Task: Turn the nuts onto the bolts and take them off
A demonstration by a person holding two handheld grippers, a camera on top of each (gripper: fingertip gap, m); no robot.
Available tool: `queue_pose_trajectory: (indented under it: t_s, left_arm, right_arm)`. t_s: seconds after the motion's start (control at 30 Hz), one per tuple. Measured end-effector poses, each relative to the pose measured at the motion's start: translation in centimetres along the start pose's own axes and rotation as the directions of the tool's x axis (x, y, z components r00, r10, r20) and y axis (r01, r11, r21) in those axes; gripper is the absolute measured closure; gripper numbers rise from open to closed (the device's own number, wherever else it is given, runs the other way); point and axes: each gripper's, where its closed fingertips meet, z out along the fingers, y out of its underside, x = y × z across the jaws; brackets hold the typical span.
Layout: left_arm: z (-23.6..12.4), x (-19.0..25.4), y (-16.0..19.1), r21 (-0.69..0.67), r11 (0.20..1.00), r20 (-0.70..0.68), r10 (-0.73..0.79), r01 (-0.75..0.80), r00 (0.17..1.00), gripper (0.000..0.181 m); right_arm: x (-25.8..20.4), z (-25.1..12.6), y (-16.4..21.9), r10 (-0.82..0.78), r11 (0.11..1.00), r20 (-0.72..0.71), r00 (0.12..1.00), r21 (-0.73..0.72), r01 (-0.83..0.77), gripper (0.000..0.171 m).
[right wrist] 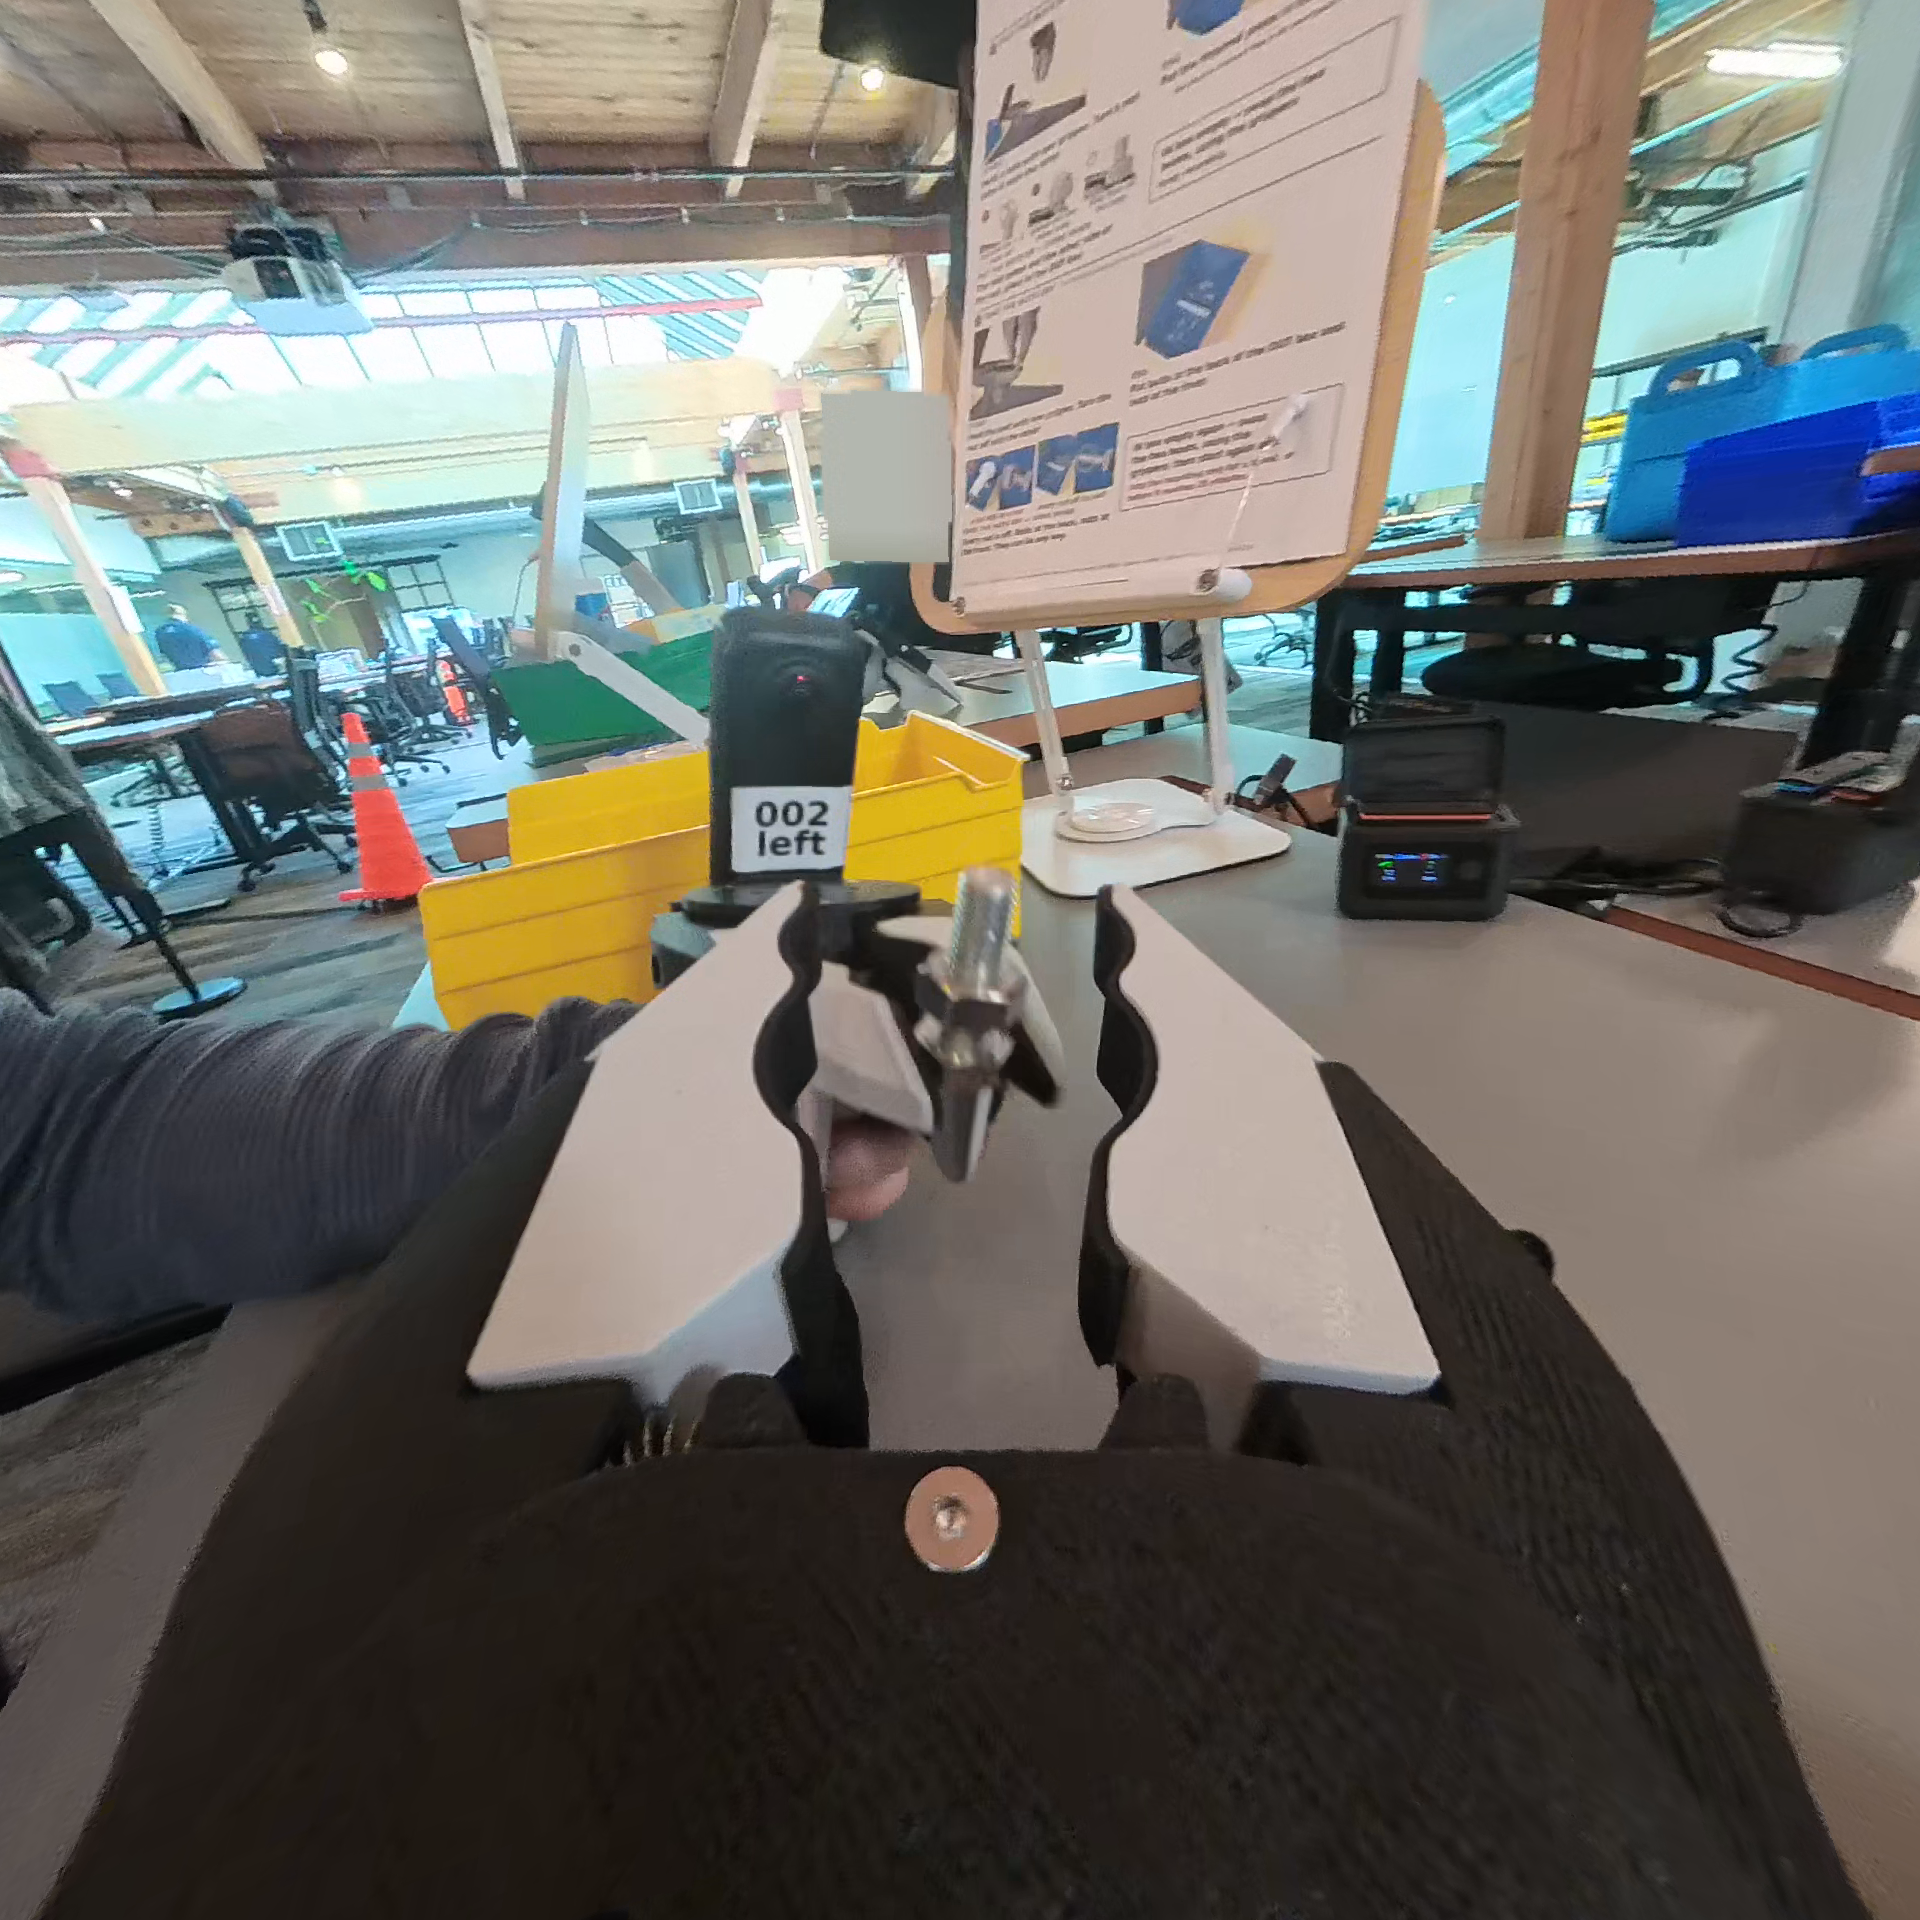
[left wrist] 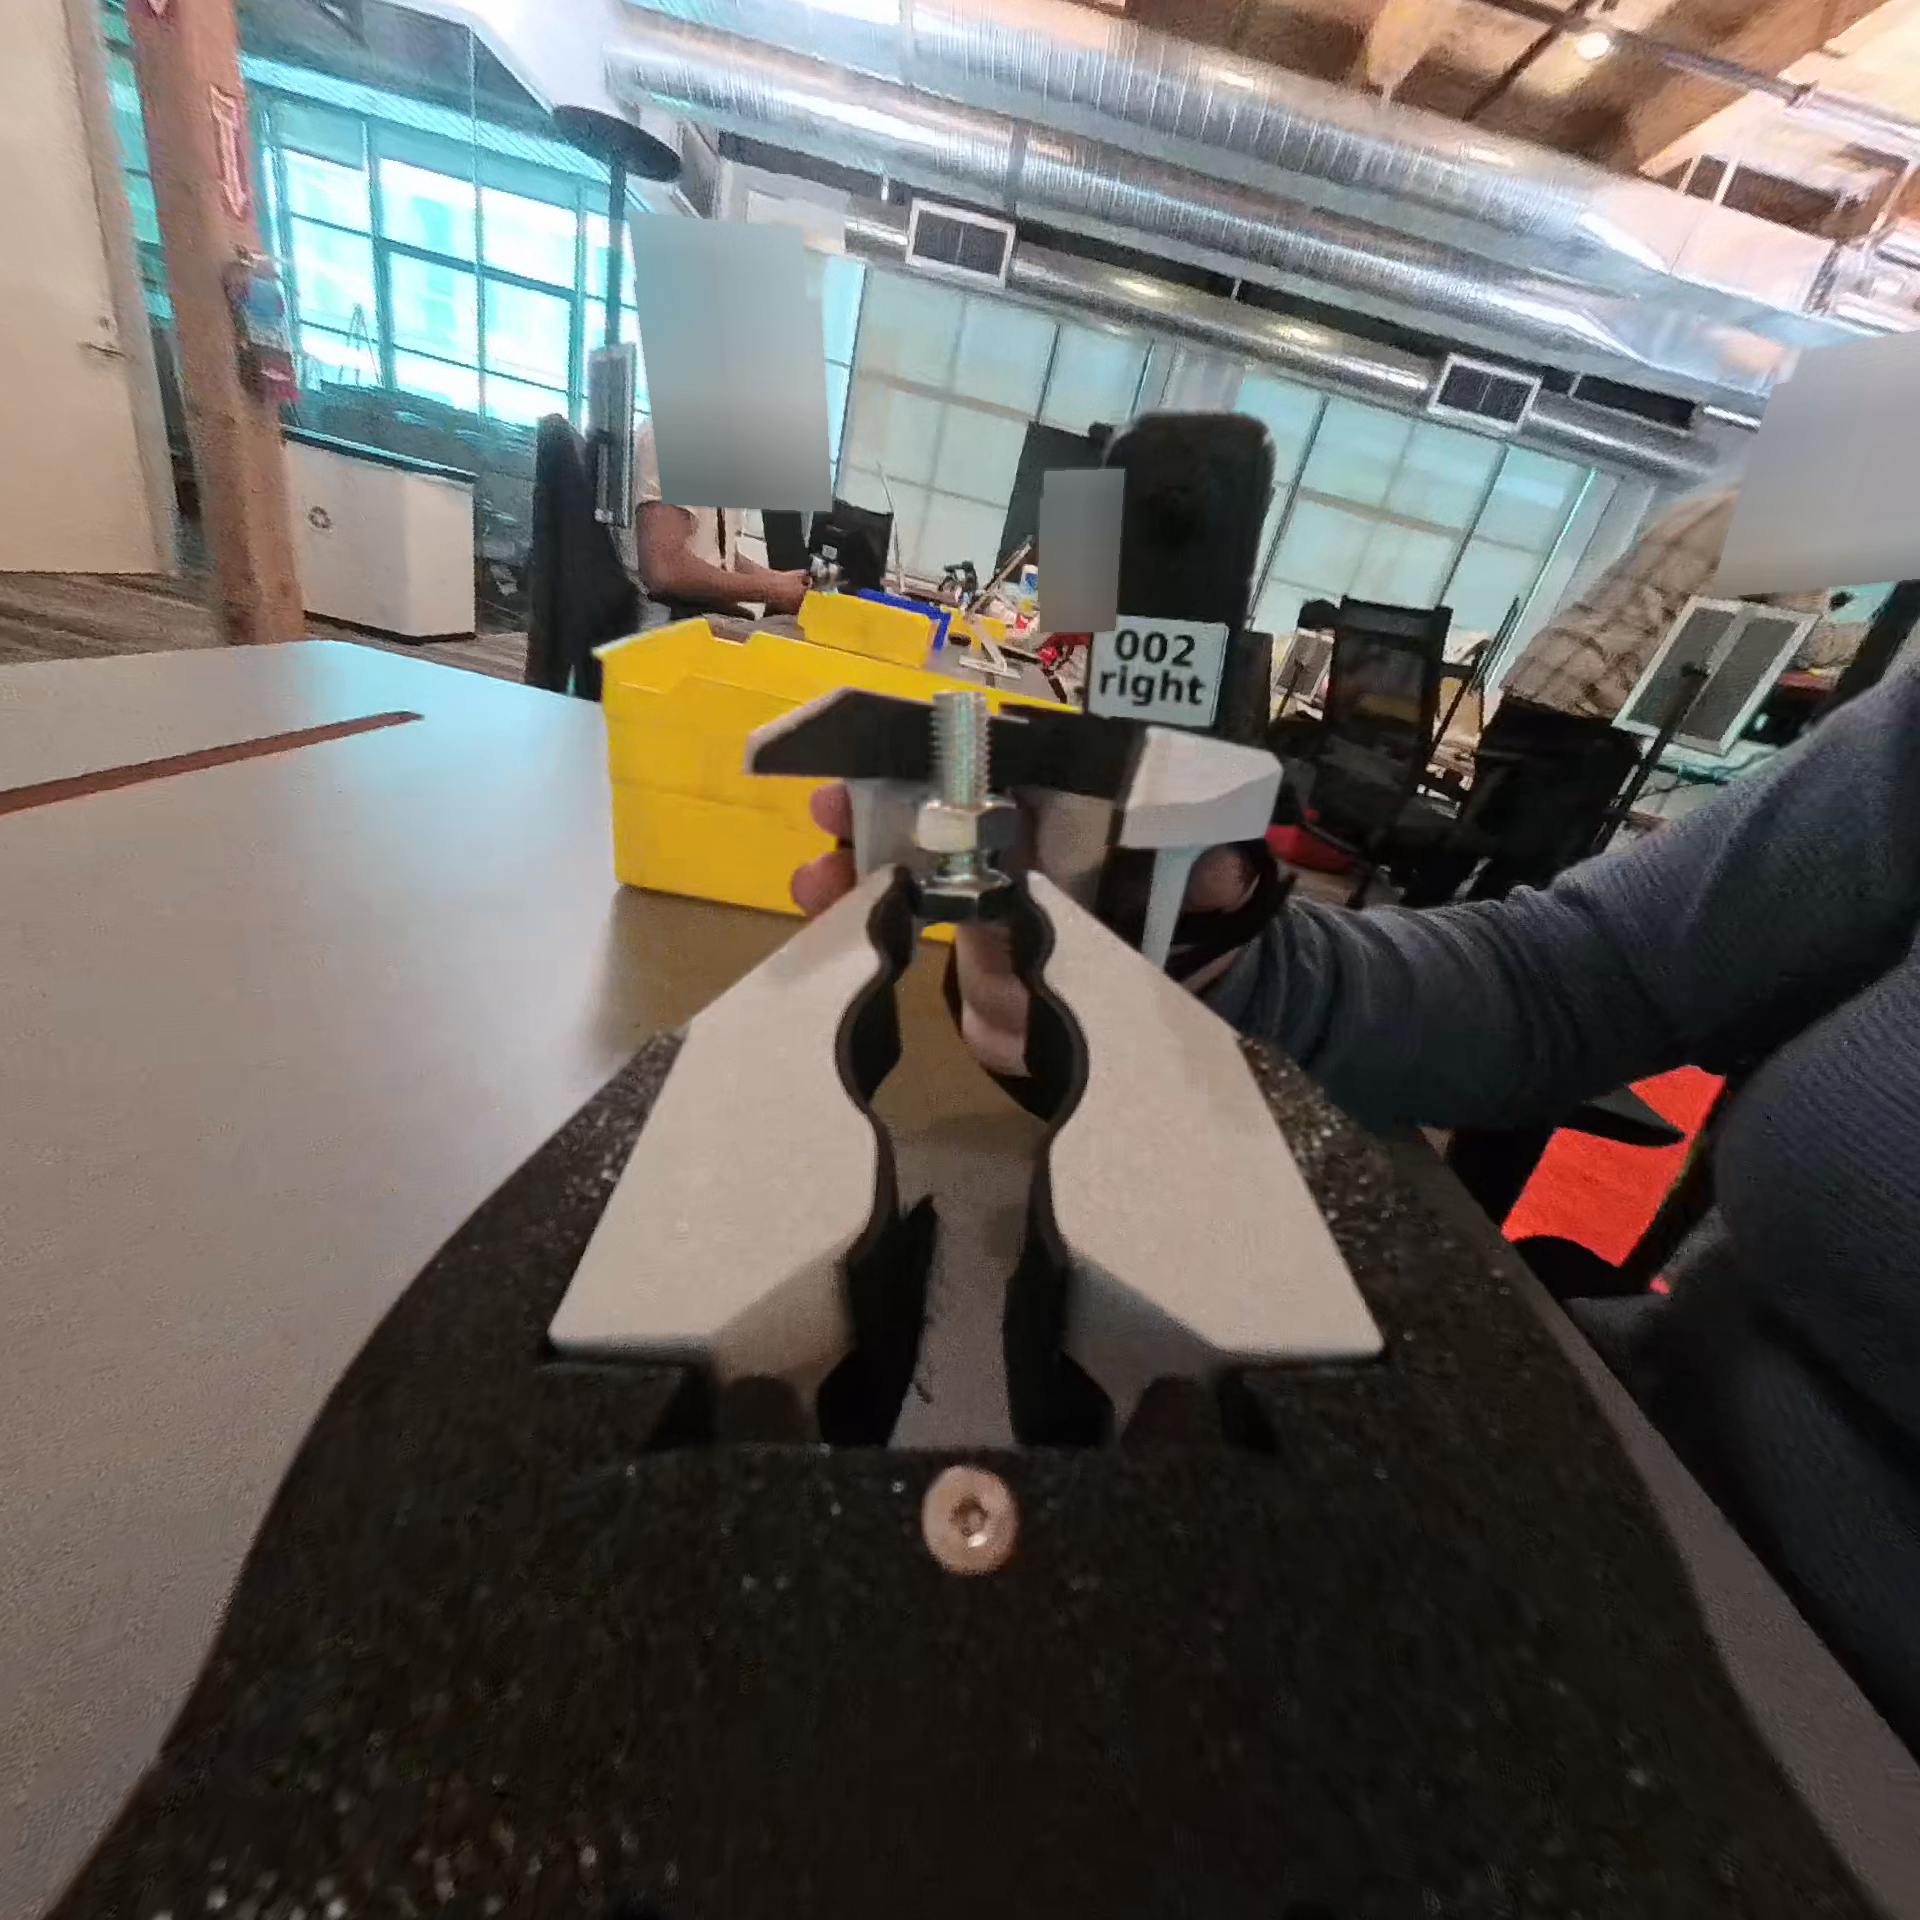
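Observation:
A silver bolt [left wrist: 961, 727] stands upright, threads up. My left gripper [left wrist: 961, 899] is shut on its head. A silver hex nut [left wrist: 951, 828] sits on the thread just above my fingertips. My right gripper [left wrist: 961, 753] faces me from the far side, open, with one finger on each side of the thread. In the right wrist view the bolt [right wrist: 982, 925] and nut [right wrist: 964, 1013] hang between the open fingers of my right gripper [right wrist: 956, 909], touching neither. The left gripper [right wrist: 966, 1070] holds the bolt from below there.
Stacked yellow bins [left wrist: 696, 790] stand on the grey table [left wrist: 260, 1039] behind the grippers; they also show in the right wrist view [right wrist: 561, 914]. A document stand [right wrist: 1143, 831] and a black device [right wrist: 1423, 842] sit at back right. A person's sleeve [left wrist: 1558, 987] reaches in. There is about 4 cm between the tips of the two grippers.

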Motion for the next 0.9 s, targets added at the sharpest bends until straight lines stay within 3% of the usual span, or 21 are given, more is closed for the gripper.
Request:
queue_pose_trajectory:
  t_s: [0.2, 0.3, 0.53, 0.67, 0.8, 0.9]
  left_arm:
    - [-0.8, -2.3, -0.9, 0.045, 0.996, 0.185, 0.064, -0.074, 0.981, 0.165]
    - [-0.8, -3.0, -0.4, -0.002, 0.995, 0.249, 0.093, -0.095, 0.964, 0.165]
    - [-0.9, -1.6, -1.9, 0.095, 0.987, 0.184, 0.112, -0.131, 0.977, 0.165]
    - [-1.2, -2.2, -2.0, 0.094, 0.984, 0.230, 0.123, -0.148, 0.965, 0.165]
    - [-1.4, -2.1, -2.0, 0.092, 0.984, 0.214, 0.129, -0.152, 0.968, 0.165]
    - [-1.1, -1.9, -1.7, 0.071, 0.983, 0.208, 0.152, -0.170, 0.966, 0.165]
  right_arm:
    - [0.0, 0.0, 0.3, 0.014, 1.000, 0.004, 1.000, -0.022, -0.014, 0.116]
    - [0.9, -0.2, 0.9, 0.085, 0.995, 0.011, 0.996, -0.047, -0.084, 0.120]
    - [1.9, -0.7, -0.1, 0.164, 0.986, 0.005, 0.986, 0.033, -0.164, 0.126]
    - [1.4, -1.1, -0.8, 0.233, 0.969, 0.088, 0.969, 0.070, -0.239, 0.147]
    - [1.8, -1.3, -1.2, 0.199, 0.975, 0.058, 0.978, 0.092, -0.204, 0.163]
    - [1.7, -1.3, -1.3, 0.182, 0.979, 0.062, 0.981, 0.079, -0.187, 0.164]
